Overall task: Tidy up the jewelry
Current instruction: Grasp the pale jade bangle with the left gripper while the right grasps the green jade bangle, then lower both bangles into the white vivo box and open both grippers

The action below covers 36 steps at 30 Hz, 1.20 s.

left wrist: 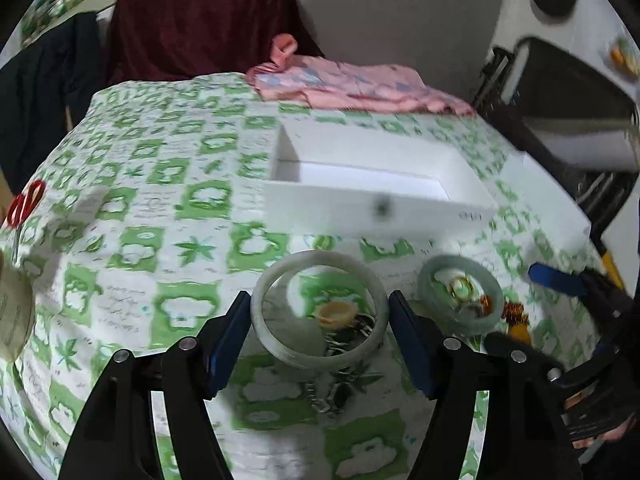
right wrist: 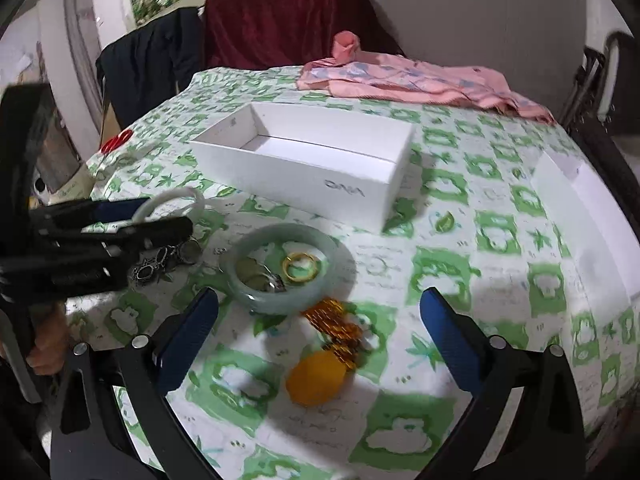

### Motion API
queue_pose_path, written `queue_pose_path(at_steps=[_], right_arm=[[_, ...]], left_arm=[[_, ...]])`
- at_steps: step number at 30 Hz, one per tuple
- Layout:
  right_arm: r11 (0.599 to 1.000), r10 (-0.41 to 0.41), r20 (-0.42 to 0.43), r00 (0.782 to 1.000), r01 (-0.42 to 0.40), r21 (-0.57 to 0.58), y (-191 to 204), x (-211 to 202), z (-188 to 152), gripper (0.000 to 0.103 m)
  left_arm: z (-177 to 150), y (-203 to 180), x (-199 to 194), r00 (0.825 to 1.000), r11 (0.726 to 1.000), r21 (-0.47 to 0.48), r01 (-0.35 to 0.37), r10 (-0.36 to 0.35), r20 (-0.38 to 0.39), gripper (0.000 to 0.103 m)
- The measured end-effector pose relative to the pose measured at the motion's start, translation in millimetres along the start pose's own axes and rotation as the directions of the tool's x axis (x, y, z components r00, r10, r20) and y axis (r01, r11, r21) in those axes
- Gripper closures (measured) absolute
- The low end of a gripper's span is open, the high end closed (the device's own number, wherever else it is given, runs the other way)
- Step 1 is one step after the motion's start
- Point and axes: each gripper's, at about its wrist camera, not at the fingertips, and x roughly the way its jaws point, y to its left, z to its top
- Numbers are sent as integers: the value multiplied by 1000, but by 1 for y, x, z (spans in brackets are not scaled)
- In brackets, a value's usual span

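pale jade bangle (left wrist: 320, 308) sat between the left claw (left wrist: 318, 332) pads, both pads against its rim, lifted off the green-checked tabletop (left wrist: 160, 184). right claw (right wrist: 320, 336) was wide and empty over a second bangle (right wrist: 286, 268), gold ring (right wrist: 301, 266) inside it. white box (right wrist: 304, 160) behind.

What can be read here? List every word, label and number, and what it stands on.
"DNA", or close to it, blurred: on the side of the white box.
Small script on the green tablecloth: too small to read.
Print on the beige container: too blurred to read.
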Motion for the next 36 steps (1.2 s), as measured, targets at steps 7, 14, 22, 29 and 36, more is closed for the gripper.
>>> queue_pose_path(at_steps=[7,14,22,29,36], right_arm=[[999,36,-69,997,-37,-10,8,28,14,20],[996,85,-73,994,-84,26,4,30,15,34],[986,140,-2,990,-139,92,-11,14,12,34],[984,116,125,985,-131,121,-26,-17,25,34],[989,76,183,980,-97,110,-35,-13,73,34]], left_arm=[[6,23,-7,999,997,-76,-29,31,18,34],[4,22,-4,999,998,-59,-37,38,11,34],[3,19,-5,999,998,-47,-37,38,24,34],[19,8,-10,998,1000,-18,-24,25,59,34],[68,-3,5,996,1000,9,-14,13,90,34]])
